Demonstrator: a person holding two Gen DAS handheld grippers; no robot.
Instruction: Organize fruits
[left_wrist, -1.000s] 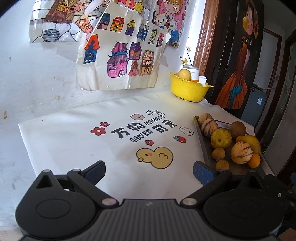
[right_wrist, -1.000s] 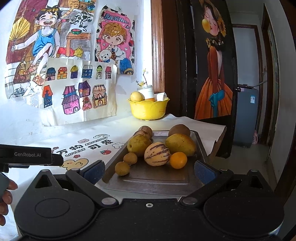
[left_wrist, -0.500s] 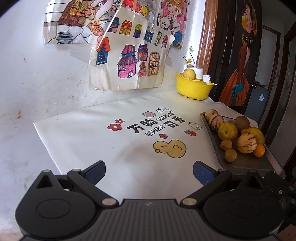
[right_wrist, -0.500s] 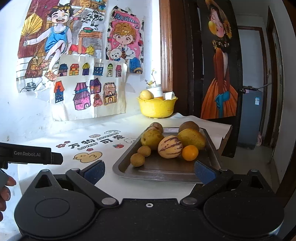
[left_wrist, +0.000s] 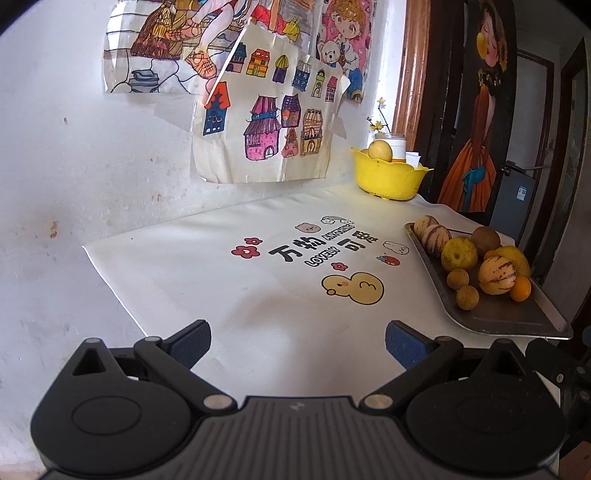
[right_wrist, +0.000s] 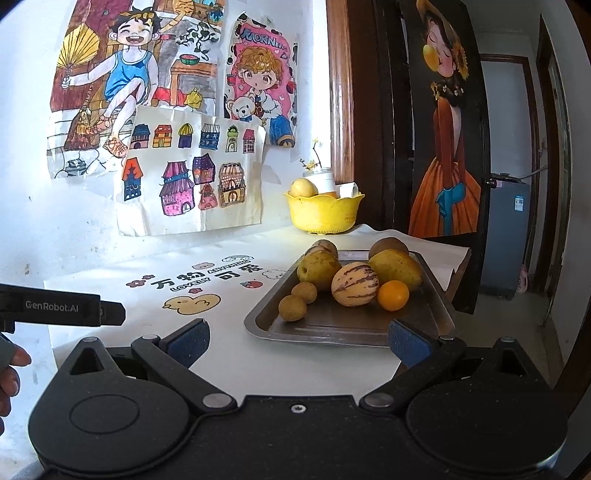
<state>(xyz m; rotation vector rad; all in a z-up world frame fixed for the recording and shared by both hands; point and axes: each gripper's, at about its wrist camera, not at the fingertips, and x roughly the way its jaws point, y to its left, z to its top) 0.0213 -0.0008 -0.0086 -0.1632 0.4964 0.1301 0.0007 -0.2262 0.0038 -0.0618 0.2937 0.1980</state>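
Metal tray (right_wrist: 436, 295) of fruits (right_wrist: 354, 283) is sitting at 12 o'clock as both the right gripper (right_wrist: 297, 343) and left gripper (left_wrist: 297, 345), released and empty, are backing away; sorting is not yet starting.

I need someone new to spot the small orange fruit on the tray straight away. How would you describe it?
Find the grey metal tray on the white printed tablecloth, in front of the yellow scalloped bowl. Among the fruit piled on it, look at the near right side, beside the cream, purple-streaked round melon. The small smooth bright orange citrus is the only vivid orange fruit on the tray.
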